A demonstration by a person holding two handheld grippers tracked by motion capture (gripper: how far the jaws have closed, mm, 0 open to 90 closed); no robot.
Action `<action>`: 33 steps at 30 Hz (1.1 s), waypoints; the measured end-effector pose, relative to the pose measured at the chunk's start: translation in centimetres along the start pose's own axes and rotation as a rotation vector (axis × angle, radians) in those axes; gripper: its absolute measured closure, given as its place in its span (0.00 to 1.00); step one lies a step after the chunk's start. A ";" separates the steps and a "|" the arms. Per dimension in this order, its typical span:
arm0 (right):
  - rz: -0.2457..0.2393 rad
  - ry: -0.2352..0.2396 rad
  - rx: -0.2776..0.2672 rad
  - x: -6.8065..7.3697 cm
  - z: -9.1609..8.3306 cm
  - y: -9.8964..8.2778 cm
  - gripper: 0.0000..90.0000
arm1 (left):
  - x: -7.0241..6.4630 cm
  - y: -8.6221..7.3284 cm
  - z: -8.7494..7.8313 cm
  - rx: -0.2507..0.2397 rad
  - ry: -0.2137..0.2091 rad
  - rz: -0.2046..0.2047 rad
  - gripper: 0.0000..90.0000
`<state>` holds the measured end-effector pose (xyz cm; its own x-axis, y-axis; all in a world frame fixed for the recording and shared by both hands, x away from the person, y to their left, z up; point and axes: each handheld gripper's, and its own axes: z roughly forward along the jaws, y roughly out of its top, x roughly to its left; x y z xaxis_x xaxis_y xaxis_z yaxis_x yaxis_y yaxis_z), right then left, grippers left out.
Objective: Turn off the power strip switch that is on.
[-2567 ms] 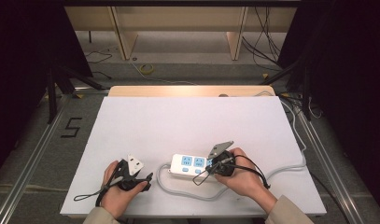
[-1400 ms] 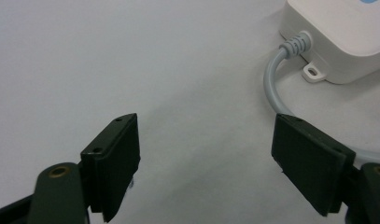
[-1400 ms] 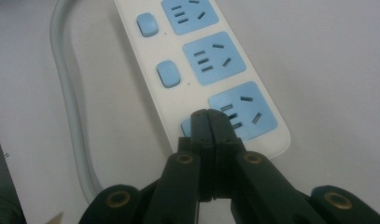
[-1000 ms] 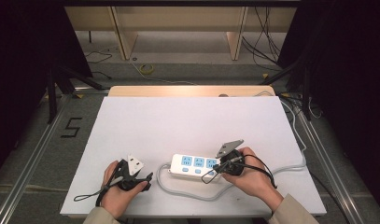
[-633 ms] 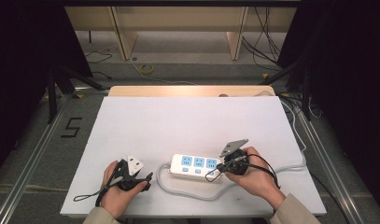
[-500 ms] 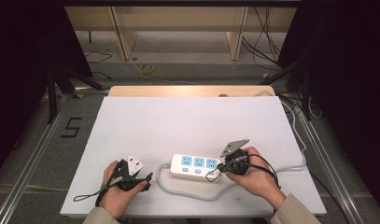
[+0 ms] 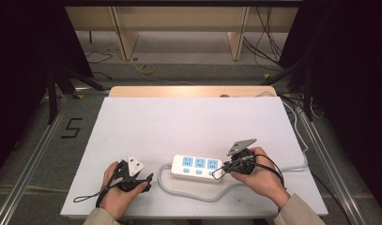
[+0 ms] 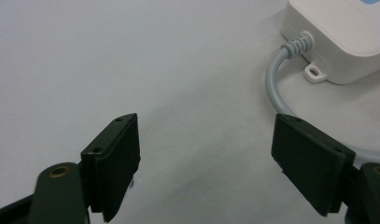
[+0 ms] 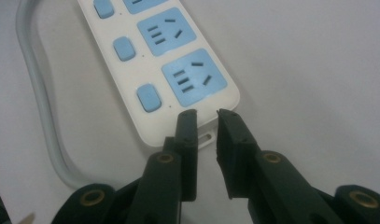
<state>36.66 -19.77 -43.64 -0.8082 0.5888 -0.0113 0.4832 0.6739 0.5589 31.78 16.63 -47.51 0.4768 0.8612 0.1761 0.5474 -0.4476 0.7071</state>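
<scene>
Item: white power strip (image 7: 196, 167), three blue sockets each with a blue button (image 9: 148, 97) beside it, lying flat near the front edge of the white table (image 7: 188, 117), its grey cord (image 7: 188, 191) leaving the left end and looping along the front toward the right. Right gripper (image 9: 206, 116): jaws have just been opening and now stand a narrow gap apart, nothing between them, tips hovering over the strip's near end by the small mounting tab (image 9: 207, 138), just short of the last socket (image 9: 193, 77); in the high view this gripper (image 7: 220, 172) sits at the strip's right end. Left gripper (image 8: 206, 154): jaws wide apart and empty, low over bare table, with the cord's stiff collar (image 8: 297, 43) and the strip's corner up ahead; in the high view it (image 7: 148, 178) rests well left of the strip. Step in hand, as judged: working the strip's right end, most likely pressing the last button or taking hold of the end. Handling notes: for a press, bring the jaws together again so one blunt tip meets the button squarely, and push straight down; the light casing may skid on the smooth top, so the left gripper could pin the cord end. For a grip, widen further and straddle the end's full width, clear of the tab.
</scene>
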 end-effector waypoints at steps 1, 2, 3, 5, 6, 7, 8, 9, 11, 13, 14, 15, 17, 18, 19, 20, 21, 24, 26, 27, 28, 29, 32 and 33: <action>0.003 -0.006 -0.001 -0.1 0.0 -0.1 0.86 | 0.0 0.0 0.0 0.000 0.000 -0.001 0.26; 0.013 -0.007 0.000 -0.2 0.0 -0.2 0.85 | 0.0 0.0 0.0 0.000 0.000 -0.001 0.26; 0.013 -0.007 0.000 -0.3 0.0 -0.3 0.83 | 0.0 0.0 0.0 0.000 -0.001 -0.001 0.26; 0.018 -0.011 -0.008 -0.5 0.0 -0.5 0.80 | 0.0 0.0 0.0 0.000 -0.001 -0.003 0.26; 0.025 -0.011 -0.011 -0.6 -0.1 -0.6 0.79 | 0.0 0.0 0.0 0.000 0.000 0.000 0.26; 0.033 -0.010 -0.012 -0.6 -0.1 -0.7 0.79 | 0.0 0.0 0.0 0.000 0.000 -0.001 0.26; 0.037 -0.014 -0.015 -0.7 -0.2 -0.8 0.78 | 0.0 0.0 0.0 0.000 0.000 -0.001 0.26; 0.036 -0.015 -0.013 -0.8 -0.2 -0.9 0.77 | 0.0 0.0 0.0 0.000 -0.001 -0.003 0.26; 0.052 -0.014 -0.013 -1.0 -0.2 -1.1 0.75 | 0.0 0.0 0.0 0.000 0.000 -0.003 0.26; 0.059 -0.020 -0.018 -1.1 -0.2 -1.4 0.73 | 0.0 0.0 0.0 0.000 0.000 -0.004 0.26; 0.060 -0.020 -0.017 -1.2 -0.3 -1.5 0.73 | 0.0 0.0 0.0 0.000 0.001 -0.002 0.26; 0.058 -0.020 -0.018 -1.3 -0.3 -1.6 0.72 | 0.0 0.0 0.0 0.000 0.001 -0.002 0.26; 0.073 -0.024 -0.023 -1.4 -0.4 -1.8 0.71 | 0.1 0.0 0.0 0.001 0.002 -0.002 0.26; 0.070 -0.022 -0.023 -1.5 -0.4 -1.9 0.70 | 0.1 -0.1 0.0 0.001 0.002 -0.002 0.26; 0.078 -0.023 -0.022 -1.6 -0.5 -2.1 0.70 | 0.1 -0.1 0.0 0.001 0.002 -0.004 0.26; 0.079 -0.026 -0.025 -1.7 -0.5 -2.2 0.70 | 0.1 -0.1 0.0 0.000 0.003 -0.004 0.26; 0.084 -0.026 -0.025 -1.7 -0.5 -2.3 0.69 | 0.1 -0.1 0.0 0.000 0.003 -0.003 0.26; 0.089 -0.029 -0.032 -1.9 -0.6 -2.6 0.68 | 0.1 -0.1 0.1 0.001 0.004 -0.002 0.26; 0.093 -0.035 -0.040 -2.1 -0.6 -2.8 0.67 | 0.1 -0.1 0.1 0.001 0.004 -0.002 0.26; 0.096 -0.037 -0.043 -2.2 -0.7 -2.8 0.66 | 0.1 -0.1 0.1 0.001 0.005 -0.001 0.26; 0.104 -0.043 -0.047 -2.2 -0.7 -2.9 0.66 | 0.1 -0.1 0.1 0.001 0.005 -0.002 0.26; 0.099 -0.042 -0.046 -2.2 -0.7 -2.9 0.66 | 0.1 -0.1 0.1 0.002 0.005 -0.002 0.26; 0.109 -0.043 -0.057 -2.3 -0.8 -3.1 0.65 | 0.0 -0.1 0.1 0.002 0.005 -0.006 0.26; 0.120 -0.047 -0.061 -2.3 -0.8 -3.1 0.64 | 0.1 -0.1 0.1 0.001 0.003 -0.005 0.26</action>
<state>36.73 -23.58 -44.68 -0.7283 0.6849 0.0212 0.5531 0.5693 0.6082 31.80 16.71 -47.65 0.4717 0.8642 0.1750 0.5508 -0.4437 0.7069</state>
